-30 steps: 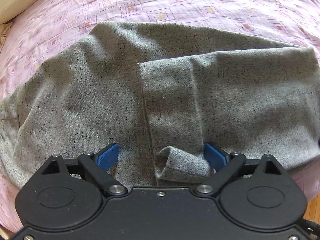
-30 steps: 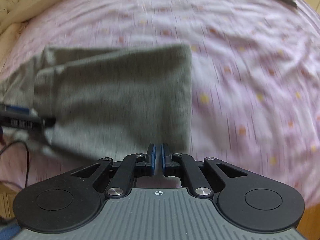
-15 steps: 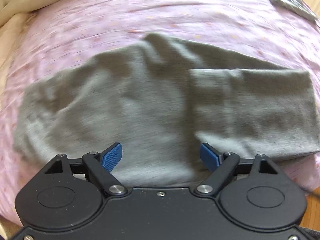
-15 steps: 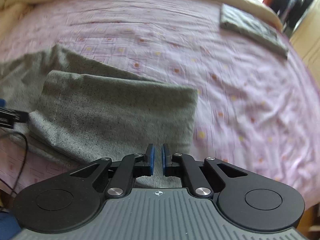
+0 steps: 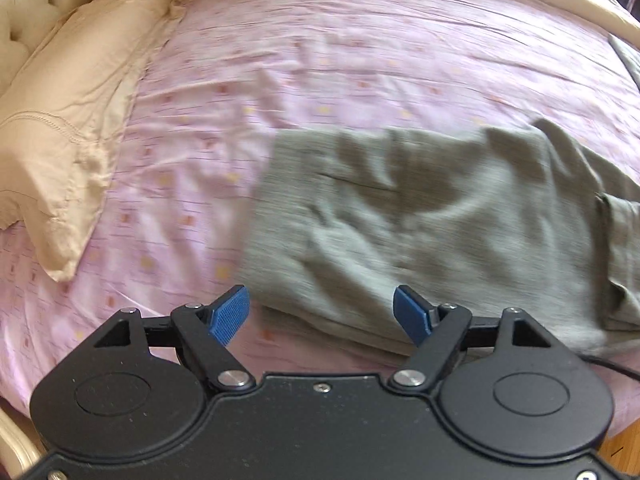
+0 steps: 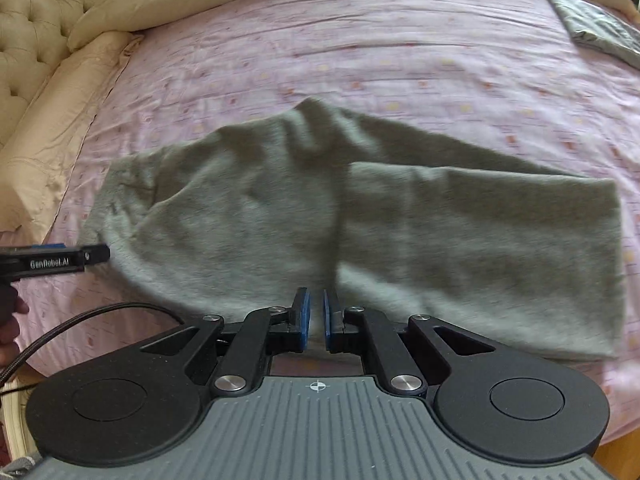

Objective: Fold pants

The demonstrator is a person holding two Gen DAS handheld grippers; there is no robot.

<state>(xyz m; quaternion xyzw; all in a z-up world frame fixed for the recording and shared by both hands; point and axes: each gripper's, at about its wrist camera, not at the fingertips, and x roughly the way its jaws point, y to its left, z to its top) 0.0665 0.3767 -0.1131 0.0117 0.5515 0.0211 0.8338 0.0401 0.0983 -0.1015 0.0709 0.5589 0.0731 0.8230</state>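
Observation:
The grey pants (image 6: 304, 216) lie on the pink bed sheet, with the leg end folded back over the middle so a doubled layer lies at the right (image 6: 480, 240). In the left wrist view the pants (image 5: 420, 220) lie ahead and to the right, blurred. My left gripper (image 5: 322, 314) is open and empty, just short of the pants' near left edge. It also shows in the right wrist view (image 6: 52, 260) at the pants' left end. My right gripper (image 6: 315, 320) is shut with nothing between the pads, at the pants' near edge.
The pink sheet (image 5: 320, 60) covers the bed. A beige pillow (image 5: 68, 120) and a tufted headboard (image 6: 36, 20) lie at the left. Another folded grey garment (image 6: 596, 28) lies at the far right. A black cable (image 6: 80, 324) runs along the bed's near edge.
My left gripper has let go of the leg end and moved left to the pants' left end. My right gripper has drawn back and left, staying shut.

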